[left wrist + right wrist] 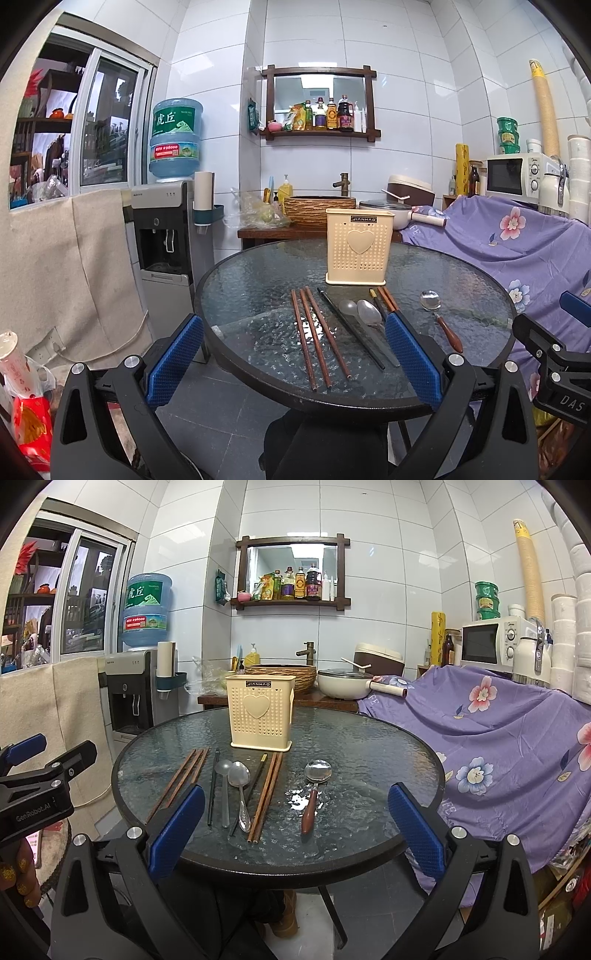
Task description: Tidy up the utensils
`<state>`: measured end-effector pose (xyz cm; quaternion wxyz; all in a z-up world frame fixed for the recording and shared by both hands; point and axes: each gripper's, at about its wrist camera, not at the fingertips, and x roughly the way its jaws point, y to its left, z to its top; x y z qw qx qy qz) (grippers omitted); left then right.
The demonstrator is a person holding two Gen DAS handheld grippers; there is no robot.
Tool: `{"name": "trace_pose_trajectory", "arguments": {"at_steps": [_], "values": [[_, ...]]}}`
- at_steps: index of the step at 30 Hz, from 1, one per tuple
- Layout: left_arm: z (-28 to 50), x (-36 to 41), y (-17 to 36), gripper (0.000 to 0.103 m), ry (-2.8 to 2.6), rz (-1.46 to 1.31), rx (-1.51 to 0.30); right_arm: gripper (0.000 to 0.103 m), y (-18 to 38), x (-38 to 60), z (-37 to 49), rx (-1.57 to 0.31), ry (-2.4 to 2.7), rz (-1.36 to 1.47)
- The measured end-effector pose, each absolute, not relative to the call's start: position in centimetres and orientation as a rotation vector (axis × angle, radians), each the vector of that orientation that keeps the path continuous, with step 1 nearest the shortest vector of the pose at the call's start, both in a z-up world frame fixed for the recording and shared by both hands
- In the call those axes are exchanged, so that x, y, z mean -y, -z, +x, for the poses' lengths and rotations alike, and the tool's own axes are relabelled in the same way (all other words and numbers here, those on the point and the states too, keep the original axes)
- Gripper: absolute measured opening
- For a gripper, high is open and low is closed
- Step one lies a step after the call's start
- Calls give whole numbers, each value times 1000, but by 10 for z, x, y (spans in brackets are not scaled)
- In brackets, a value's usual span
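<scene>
1. Status: I judge the task to be at its start. Every utensil lies flat on the round glass table point(369, 738); I see nothing standing in the cream utensil holder point(260, 710), which sits upright toward the table's far edge.
2. Left gripper point(293, 356): jaws spread wide, holding nothing. I have it hovering at the near edge, over the near ends of the three brown chopsticks point(314, 339).
3. Right gripper point(295, 830): jaws likewise fully apart and empty, hovering at the near edge.
4. Utensil layout, left to right in the right wrist view:
   - the three brown chopsticks, toward the left edge;
   - a black chopstick point(213, 786);
   - a translucent spoon point(224, 790), just beside a metal spoon point(240, 786);
   - a second black chopstick point(255, 786) and a brown pair point(267, 794);
   - a wooden-handled spoon point(314, 794), set apart nearest the right edge.
5. Next move, as I judge it: lower one gripper onto a single utensil. The wooden-handled spoon is the easiest for the right gripper, since nothing crowds it.
6. Requirement: the jaws must straddle the handle crosswise and close near the glass surface; the chopsticks lie thin and flat, so they may slip.
7. Then lift, tip upright, and release into the holder's open top.
</scene>
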<state>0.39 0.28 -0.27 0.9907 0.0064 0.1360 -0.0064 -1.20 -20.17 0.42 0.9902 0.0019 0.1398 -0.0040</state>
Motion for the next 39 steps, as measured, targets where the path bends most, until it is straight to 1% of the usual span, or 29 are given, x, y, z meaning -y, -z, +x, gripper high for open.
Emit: {"name": "trace_pose_trajectory", "arguments": {"at_steps": [9, 19, 24, 30, 39], "values": [[31, -8, 16, 97, 16, 24, -367, 98, 9, 198, 3, -339, -5, -11], [78, -18, 34, 96, 5, 43, -475, 98, 27, 201, 52, -452, -24, -13], [103, -17, 40, 88, 21, 74, -542, 98, 30, 201, 76, -482, -25, -41], [135, -19, 45, 79, 63, 74, -619, 98, 33, 212, 118, -561, -31, -49], [178, -21, 50, 74, 102, 78, -707, 98, 42, 223, 175, -677, -36, -55]]}}
